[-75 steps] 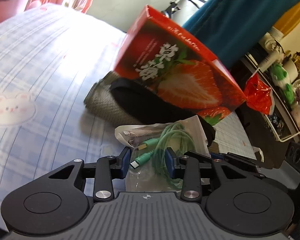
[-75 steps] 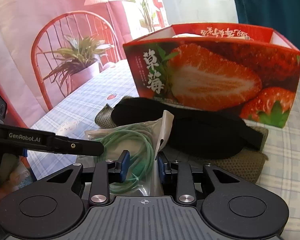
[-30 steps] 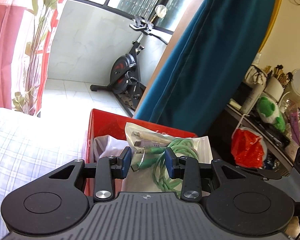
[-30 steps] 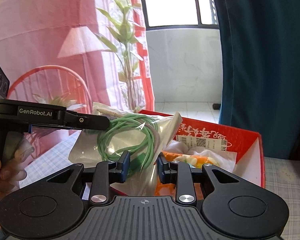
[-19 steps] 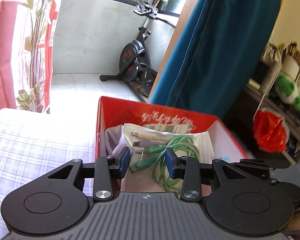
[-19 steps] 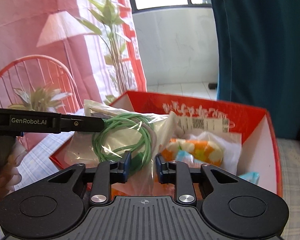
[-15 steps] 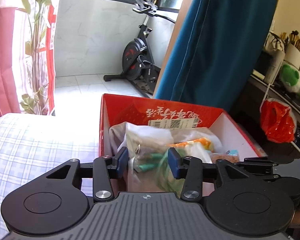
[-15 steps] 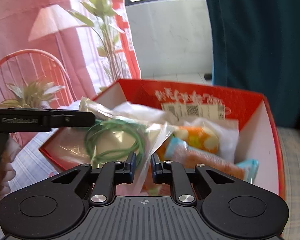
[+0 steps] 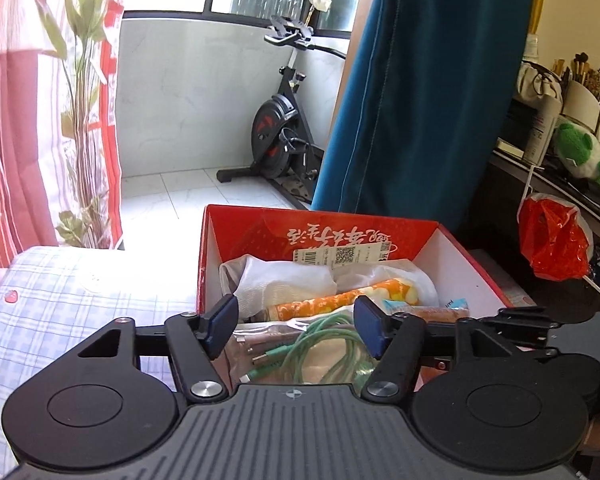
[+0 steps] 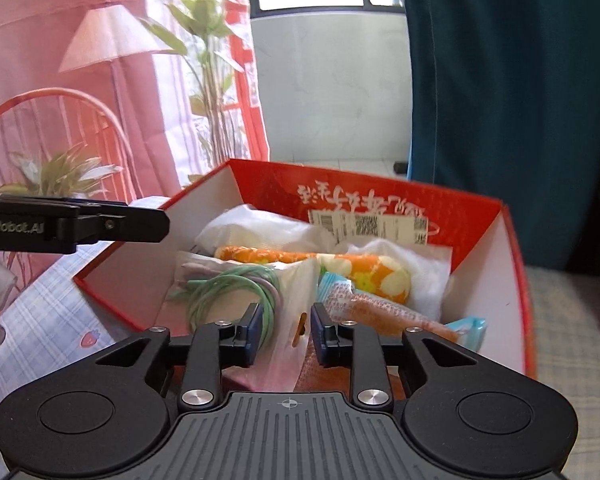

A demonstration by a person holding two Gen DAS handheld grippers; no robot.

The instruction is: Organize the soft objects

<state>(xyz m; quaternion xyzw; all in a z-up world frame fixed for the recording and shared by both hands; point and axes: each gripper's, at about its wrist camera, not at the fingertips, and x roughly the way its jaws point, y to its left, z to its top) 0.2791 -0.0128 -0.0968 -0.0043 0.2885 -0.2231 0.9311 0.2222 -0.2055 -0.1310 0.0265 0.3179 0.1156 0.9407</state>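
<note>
A clear plastic bag of green cables [image 9: 308, 354] [image 10: 236, 292] lies inside the red strawberry box [image 9: 456, 252] [image 10: 512, 248], on top of white cloth, an orange flowered roll [image 10: 364, 270] and snack packets. My left gripper [image 9: 295, 324] is open above the box's near edge, its pads apart on either side of the bag. My right gripper [image 10: 286, 330] is open too, with the bag's edge between its pads but not pinched. The left gripper's finger [image 10: 100, 226] shows at the left of the right wrist view.
The box stands on a blue plaid bedsheet [image 9: 80, 304]. A teal curtain [image 9: 416, 88] hangs behind it. An exercise bike [image 9: 284, 128] stands on the balcony. A shelf with a red plastic bag [image 9: 554, 236] is at the right. A pink curtain [image 10: 80, 80] hangs at the left.
Both grippers carried the cable bag up from the bed and over the box, lowered it in, then opened. The bag now rests in the box.
</note>
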